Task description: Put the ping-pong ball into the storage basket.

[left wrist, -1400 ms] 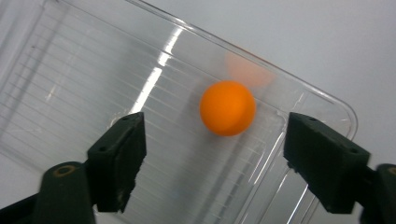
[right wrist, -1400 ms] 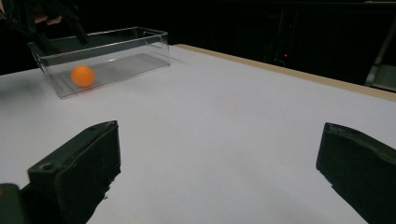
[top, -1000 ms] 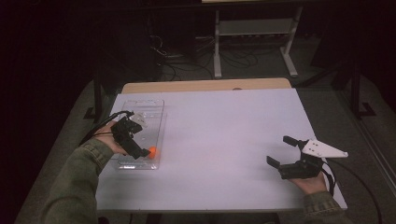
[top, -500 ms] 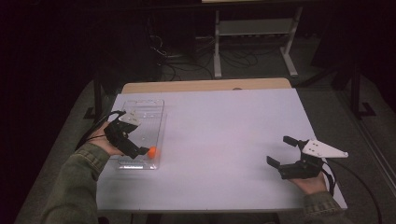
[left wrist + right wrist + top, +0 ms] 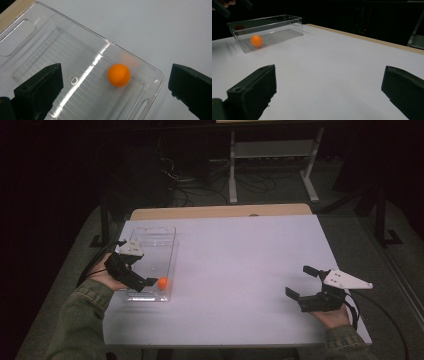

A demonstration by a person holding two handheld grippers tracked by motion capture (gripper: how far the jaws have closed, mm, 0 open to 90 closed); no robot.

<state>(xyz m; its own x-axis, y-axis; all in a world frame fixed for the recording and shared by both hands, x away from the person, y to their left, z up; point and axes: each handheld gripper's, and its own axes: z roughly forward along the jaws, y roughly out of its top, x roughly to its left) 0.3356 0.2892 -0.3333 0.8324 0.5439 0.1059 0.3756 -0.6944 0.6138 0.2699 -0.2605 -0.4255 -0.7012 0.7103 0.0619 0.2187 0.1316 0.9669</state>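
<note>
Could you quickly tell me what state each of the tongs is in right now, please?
Left tongs: open, holding nothing, above the orange ball in the clear tray.
Right tongs: open, holding nothing, over the white table.

orange ball (image 5: pixel 119 75) | small, round | lies inside clear bin (image 5: pixel 37 37) (near-end corner) | loose

Left gripper (image 5: pixel 142 284): held at the near left of the high view, angled down and to the right; jaws spread wide, nothing between them.
Left hand (image 5: pixel 107 276): wrapped around the gripper body from the outer side.
Left forearm: green sleeve (image 5: pixel 82 320) rising from the bottom left edge.
Right gripper (image 5: pixel 301 281): near right, held low, pointing left; fingers (image 5: pixel 254 87) wide apart, gripping nothing.
Right hand (image 5: pixel 332 316): cupped under the gripper body, cuff at the bottom edge.
</note>
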